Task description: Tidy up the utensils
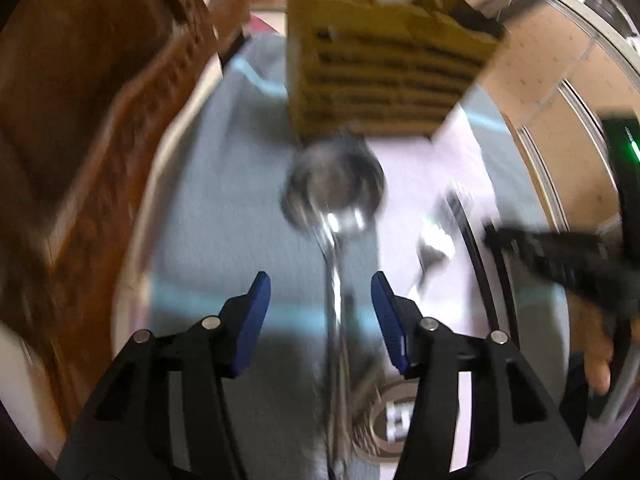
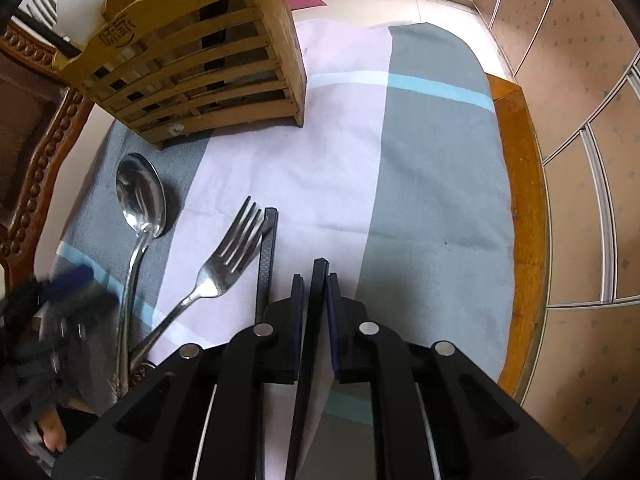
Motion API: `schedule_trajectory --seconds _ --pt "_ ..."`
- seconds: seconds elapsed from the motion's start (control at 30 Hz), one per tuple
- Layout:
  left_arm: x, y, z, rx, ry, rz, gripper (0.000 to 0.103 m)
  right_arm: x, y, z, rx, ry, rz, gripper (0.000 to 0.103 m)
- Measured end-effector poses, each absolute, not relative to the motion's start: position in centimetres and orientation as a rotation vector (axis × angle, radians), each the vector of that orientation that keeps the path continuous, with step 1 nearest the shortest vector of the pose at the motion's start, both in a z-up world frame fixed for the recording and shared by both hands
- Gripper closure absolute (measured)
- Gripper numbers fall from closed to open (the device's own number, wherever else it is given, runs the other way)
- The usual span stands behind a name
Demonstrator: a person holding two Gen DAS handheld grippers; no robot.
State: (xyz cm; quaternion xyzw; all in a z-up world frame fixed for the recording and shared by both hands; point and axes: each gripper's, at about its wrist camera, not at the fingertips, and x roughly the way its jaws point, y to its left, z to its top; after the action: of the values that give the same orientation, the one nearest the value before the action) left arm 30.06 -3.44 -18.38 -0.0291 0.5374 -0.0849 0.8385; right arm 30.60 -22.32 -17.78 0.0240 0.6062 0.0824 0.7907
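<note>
A round wooden table (image 2: 520, 184) fills the middle of the right wrist view; its orange-brown rim shows at the right of the frame. A cloth (image 2: 432, 152) covers most of it, with grey and pale pink blocks and thin light blue and white stripes. At the left of the frame stands a dark wooden chair (image 2: 36, 184) with a carved, beaded edge. Behind the table, at the top and right, the wall (image 2: 580, 80) is made of beige-pink panels with small dots, with pale metal strips between them. A pale floor (image 2: 440, 4) shows at the upper middle. The light is soft and even. The left wrist view is blurred.
</note>
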Motion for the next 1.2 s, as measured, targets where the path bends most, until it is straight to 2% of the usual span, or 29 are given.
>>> schedule_trajectory --seconds 0.23,0.43,0.5,0.53,0.57,0.77,0.83,0.9,1.07,1.1,1.2 --pt "34.4 -4.1 -16.9 0.029 1.045 -0.109 0.051 30.8 -21.8 -17.6 0.051 1.301 0.181 0.089" --pt "36.6 -3.6 -18.5 -0.014 1.092 -0.140 0.051 30.7 -22.0 -18.0 0.054 1.304 0.181 0.089" --pt "36.9 -3.2 -18.7 -0.049 1.103 -0.153 0.060 30.6 -21.9 -18.0 0.048 1.301 0.180 0.089" --pt "37.0 -3.0 -18.8 -0.062 1.112 -0.157 0.079 29.8 -21.6 -17.6 0.047 1.299 0.181 0.089" --pt "37.2 -2.8 -18.8 -0.074 1.122 -0.163 0.090 28.9 -21.4 -17.2 0.046 1.298 0.181 0.089" --pt "35.7 -1.5 -17.4 -0.064 1.073 -0.166 0.098 28.5 -21.8 -16.6 0.058 1.275 0.173 0.090" --pt "34.8 -1.3 -16.4 -0.033 1.034 -0.161 0.103 28.5 -21.7 -16.0 0.054 1.259 0.181 0.099" --pt "34.0 -1.4 -15.6 -0.024 1.002 -0.153 0.103 28.5 -21.7 -15.6 0.058 1.246 0.180 0.102" --pt "34.2 -1.5 -14.6 -0.001 0.973 -0.146 0.103 28.4 -21.3 -15.3 0.047 1.239 0.173 0.102" --pt "34.3 -1.5 -14.7 0.006 0.973 -0.143 0.103 28.5 -21.2 -15.4 0.048 1.244 0.171 0.101" --pt "34.6 -1.8 -15.1 0.020 0.980 -0.142 0.102 28.5 -21.1 -15.6 0.074 1.265 0.178 0.085"
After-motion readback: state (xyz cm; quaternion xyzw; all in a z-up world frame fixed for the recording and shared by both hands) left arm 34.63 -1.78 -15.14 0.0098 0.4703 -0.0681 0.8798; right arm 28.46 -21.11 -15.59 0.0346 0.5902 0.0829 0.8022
